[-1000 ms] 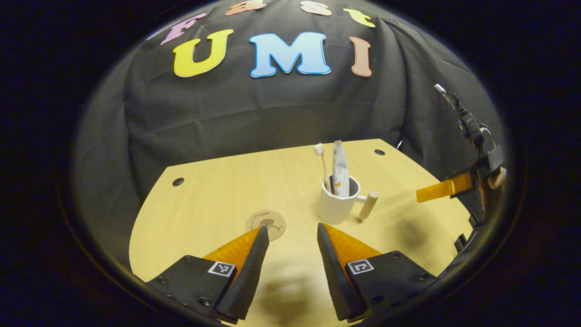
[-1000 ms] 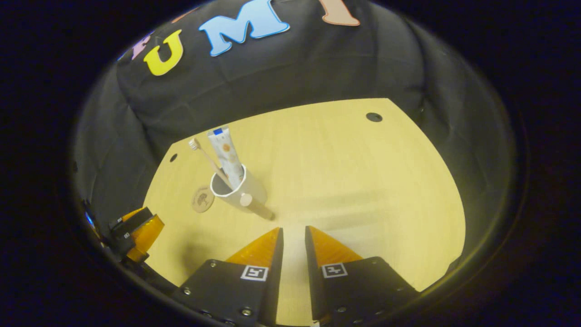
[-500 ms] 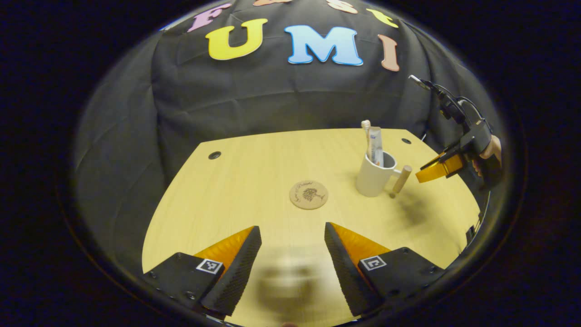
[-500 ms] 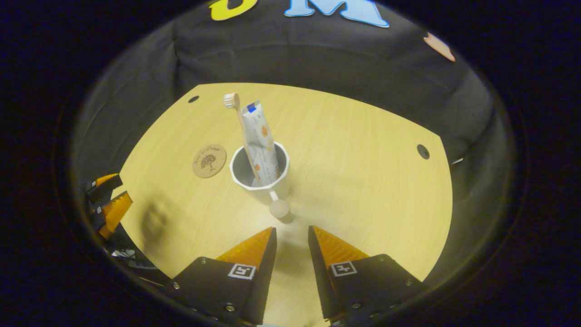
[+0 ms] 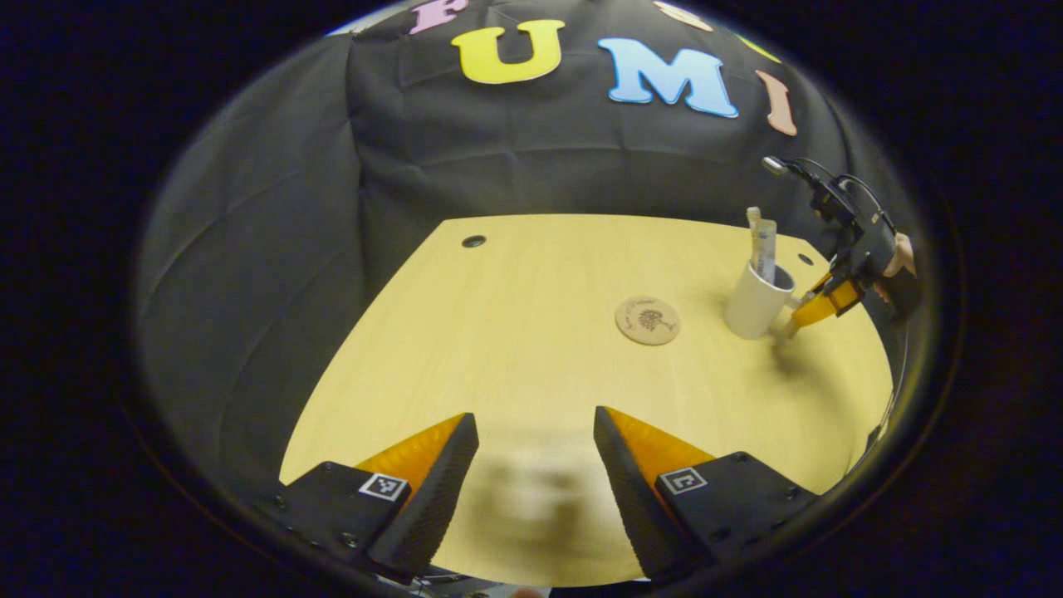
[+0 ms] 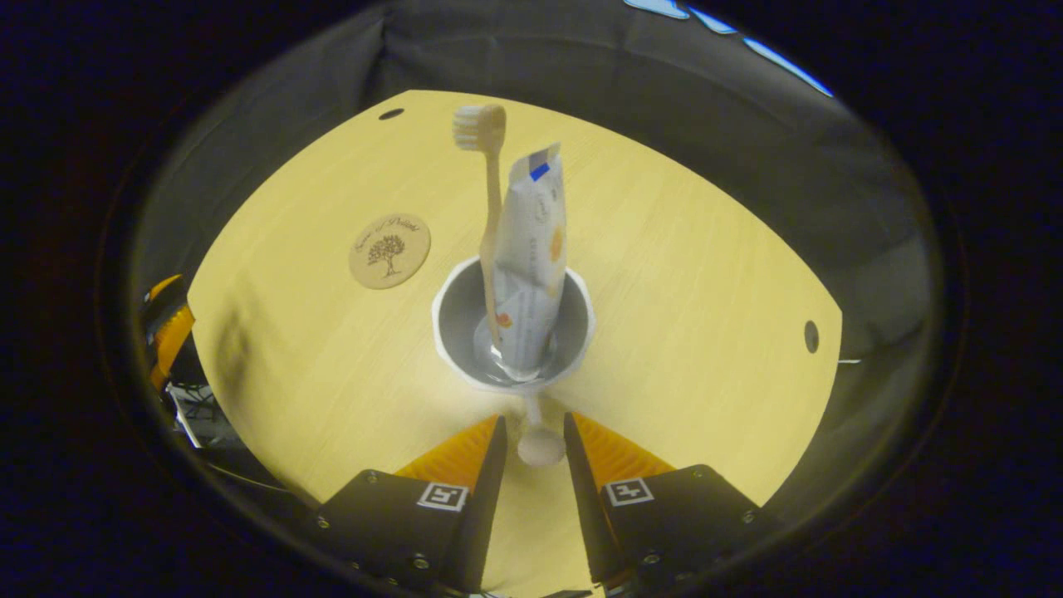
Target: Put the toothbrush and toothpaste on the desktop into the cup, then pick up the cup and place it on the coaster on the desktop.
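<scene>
A white cup stands on the wooden desktop with a toothbrush and a toothpaste tube upright inside it. The cup's wooden handle lies between the fingers of my right gripper, which is open with a narrow gap. A round cork coaster lies bare, left of the cup. In the left gripper view the cup is far right with the right gripper at its handle, and the coaster sits beside it. My left gripper hovers open over the near table edge, holding nothing.
The booth's black cloth wall surrounds the table on the far sides. Small dark holes mark the tabletop. A hand holds the right gripper at the table's right edge. The left gripper shows at the far left of the right gripper view.
My right gripper has moved in on the cup until the handle sits between its fingers. My left gripper has drawn back and swung left, away from the coaster and the cup.
</scene>
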Tool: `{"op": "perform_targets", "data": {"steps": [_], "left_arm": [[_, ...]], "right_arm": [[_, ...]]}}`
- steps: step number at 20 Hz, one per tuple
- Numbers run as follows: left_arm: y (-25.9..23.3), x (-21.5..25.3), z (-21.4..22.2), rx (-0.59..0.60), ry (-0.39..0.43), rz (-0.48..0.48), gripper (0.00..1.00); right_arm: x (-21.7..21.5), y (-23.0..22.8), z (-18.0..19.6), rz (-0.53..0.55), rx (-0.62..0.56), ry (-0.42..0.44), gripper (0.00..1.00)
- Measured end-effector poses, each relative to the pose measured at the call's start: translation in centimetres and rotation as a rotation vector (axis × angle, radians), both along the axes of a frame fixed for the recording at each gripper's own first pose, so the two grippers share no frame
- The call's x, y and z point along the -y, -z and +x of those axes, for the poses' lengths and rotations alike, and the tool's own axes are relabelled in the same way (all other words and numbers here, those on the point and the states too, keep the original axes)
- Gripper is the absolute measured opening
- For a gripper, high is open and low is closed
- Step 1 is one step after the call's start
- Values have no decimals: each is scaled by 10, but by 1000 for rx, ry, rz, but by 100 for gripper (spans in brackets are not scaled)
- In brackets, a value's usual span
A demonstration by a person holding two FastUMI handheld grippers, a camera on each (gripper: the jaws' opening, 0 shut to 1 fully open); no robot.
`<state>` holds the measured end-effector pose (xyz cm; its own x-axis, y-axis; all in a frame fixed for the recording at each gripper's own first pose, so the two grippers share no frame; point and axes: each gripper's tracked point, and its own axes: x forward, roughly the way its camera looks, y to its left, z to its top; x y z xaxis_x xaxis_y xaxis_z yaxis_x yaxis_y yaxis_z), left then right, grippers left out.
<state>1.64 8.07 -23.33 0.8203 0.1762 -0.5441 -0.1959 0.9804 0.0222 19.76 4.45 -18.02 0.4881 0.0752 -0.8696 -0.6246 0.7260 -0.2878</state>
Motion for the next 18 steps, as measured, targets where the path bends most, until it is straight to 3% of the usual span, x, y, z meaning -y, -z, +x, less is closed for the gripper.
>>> {"op": "perform_targets", "data": {"steps": [5, 7, 8, 9, 10, 12, 18], "left_arm": [[1, -23, -17, -24, -88, 3, 94], [4, -24, -17, -32, -102, 2, 94], [6, -25, -16, -34, -103, 2, 94], [6, -24, -16, -36, -101, 4, 94], [5, -24, -15, -36, -96, 6, 95], [3, -21, -13, -35, -80, 8, 94], [-1, -15, -9, -32, -42, 26, 94]], "right_arm": [[-5, 13, 10, -14, -41, -9, 47], [-5, 20, 10, -10, -59, -7, 43], [-4, 12, 12, -8, -46, -1, 46], [-3, 13, 13, 1, -54, 6, 34], [-4, 18, 12, 13, -67, 6, 29], [-5, 15, 11, 24, -64, 10, 24], [-16, 14, 10, 104, -29, 19, 24]]}}
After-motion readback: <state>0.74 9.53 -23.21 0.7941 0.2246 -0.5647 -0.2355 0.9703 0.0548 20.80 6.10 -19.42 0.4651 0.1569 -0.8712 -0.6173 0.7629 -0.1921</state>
